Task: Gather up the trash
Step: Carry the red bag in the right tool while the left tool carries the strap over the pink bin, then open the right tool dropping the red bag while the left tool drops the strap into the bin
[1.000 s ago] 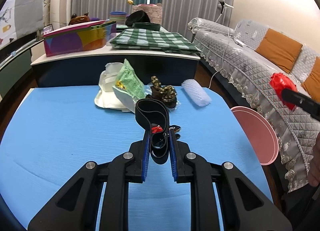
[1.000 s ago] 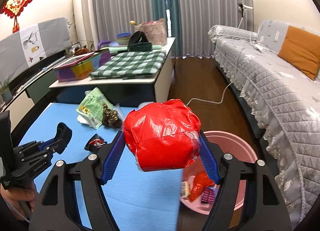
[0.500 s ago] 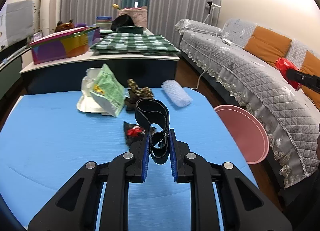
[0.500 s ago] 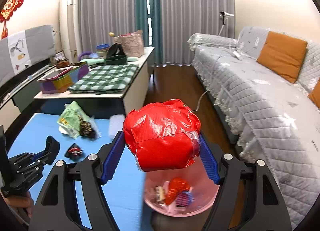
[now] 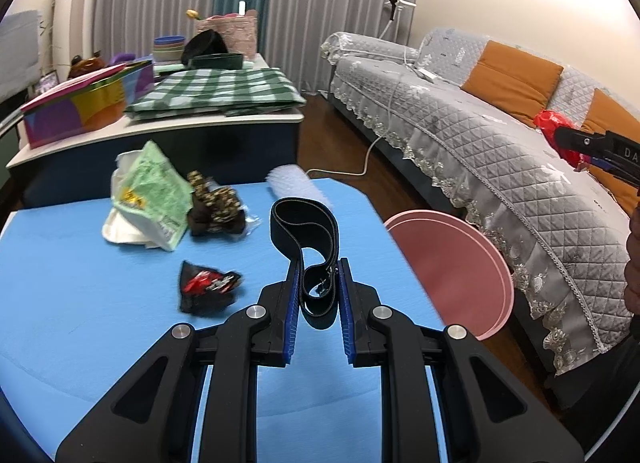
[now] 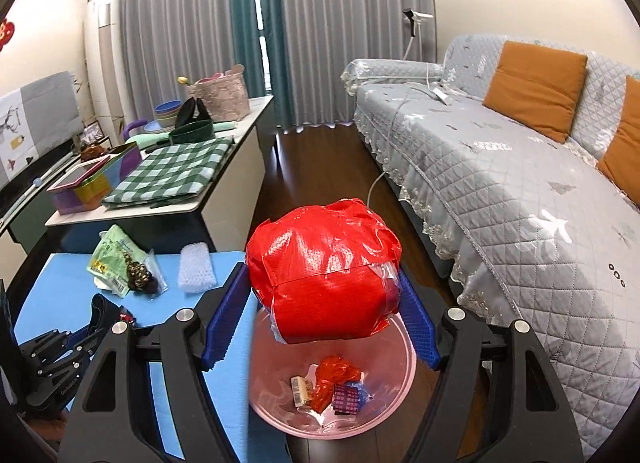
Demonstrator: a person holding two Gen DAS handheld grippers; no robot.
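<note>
Right claw [image 6: 324, 319] pinches a red bundle [image 6: 324, 275] hiding part of the pink bin [image 6: 404, 379]; left claw [image 5: 319, 291] pinches a black band [image 5: 304, 223].

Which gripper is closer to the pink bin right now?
Right. The right gripper, holding the red ball, hangs directly above the pink bin. The left gripper, holding the black strap, is over the blue table beside it.

right tongs [image 6: 324, 315] + red bundle [image 6: 324, 275]: moved from table edge to above pink bin [image 6: 396, 395]
</note>
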